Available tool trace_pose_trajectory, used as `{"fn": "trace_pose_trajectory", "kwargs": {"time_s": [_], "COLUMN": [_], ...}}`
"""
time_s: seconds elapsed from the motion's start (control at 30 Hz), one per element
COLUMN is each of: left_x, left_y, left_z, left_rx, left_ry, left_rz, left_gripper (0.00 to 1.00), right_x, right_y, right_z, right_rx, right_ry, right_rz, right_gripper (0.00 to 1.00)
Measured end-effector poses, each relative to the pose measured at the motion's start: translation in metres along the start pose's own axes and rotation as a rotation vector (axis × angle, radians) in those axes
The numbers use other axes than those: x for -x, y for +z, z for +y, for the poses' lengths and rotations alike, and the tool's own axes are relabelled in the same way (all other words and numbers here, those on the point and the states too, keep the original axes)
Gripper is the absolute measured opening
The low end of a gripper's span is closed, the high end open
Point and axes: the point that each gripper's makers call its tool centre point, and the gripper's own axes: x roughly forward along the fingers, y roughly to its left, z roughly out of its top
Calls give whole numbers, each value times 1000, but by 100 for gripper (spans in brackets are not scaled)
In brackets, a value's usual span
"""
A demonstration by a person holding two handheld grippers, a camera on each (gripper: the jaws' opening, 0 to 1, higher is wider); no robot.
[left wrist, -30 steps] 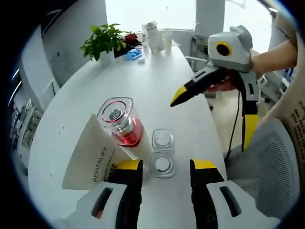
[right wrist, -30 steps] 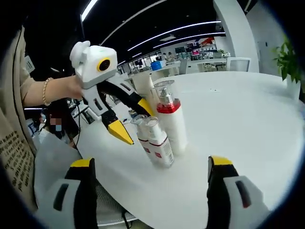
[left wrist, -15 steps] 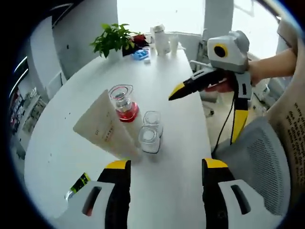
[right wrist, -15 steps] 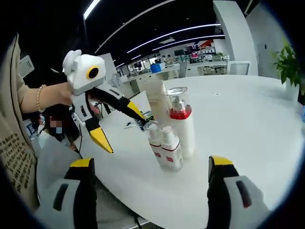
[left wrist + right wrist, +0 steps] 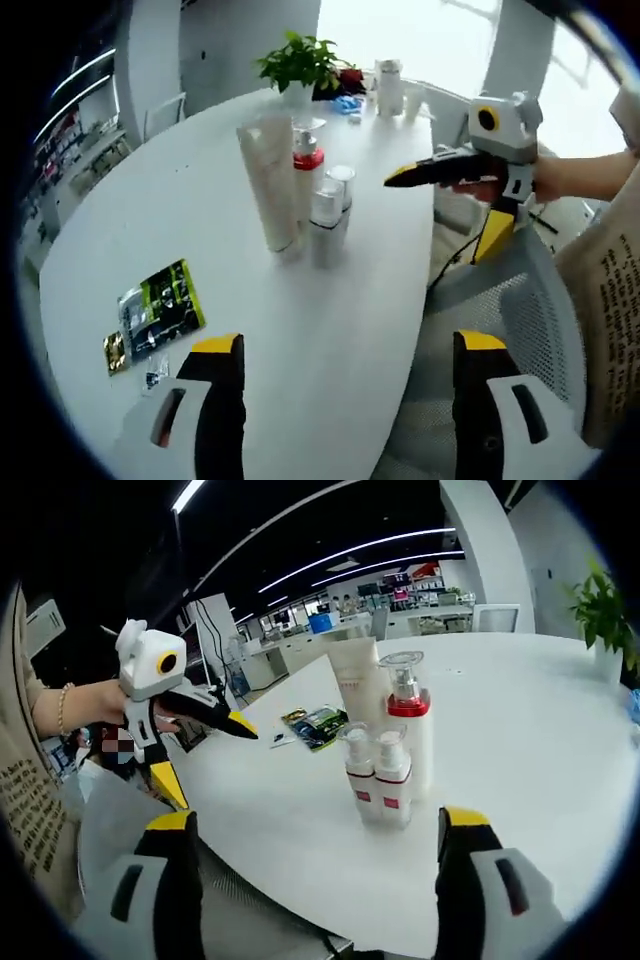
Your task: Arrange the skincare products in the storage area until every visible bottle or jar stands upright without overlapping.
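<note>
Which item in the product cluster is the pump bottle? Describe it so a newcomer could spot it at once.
On the white oval table, find the tight cluster of four upright skincare items near the seated edge. The pump bottle stands beside the tall cream tube, behind the two small bottles. It alone has a red collar under a clear cap.

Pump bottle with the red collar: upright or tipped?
Upright. The pump bottle stands on its base on the white table, pump head on top, beside the cream tube and behind two small bottles, in both views.
</note>
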Motion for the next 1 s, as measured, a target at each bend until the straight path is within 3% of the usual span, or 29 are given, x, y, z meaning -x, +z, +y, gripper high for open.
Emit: {"fn": "trace_pose_trajectory", "kwargs": {"time_s": [0.23,0.63,0.8,1.0], "left_x": [26,68,81,92], "left_y": [-26,-70,-77,-89], "left_z": [7,19,24,32], "left_rx": [137,326,366,395], "left_ry": [42,131,151,188], "left_rz": [-54,-118,-165,-180], "left_gripper": [97,97,97,97], "right_x": [-1,-2,-4,-8], "right_y": [1,-1,-1,2], "right_z": [8,17,20,19], "right_rx": [-11,-13,-14,-26], "right_ry": [-9,-33,-43,-60], "right_rz": [-9,0,4,-9], "right_gripper": [99,99,99,99]}}
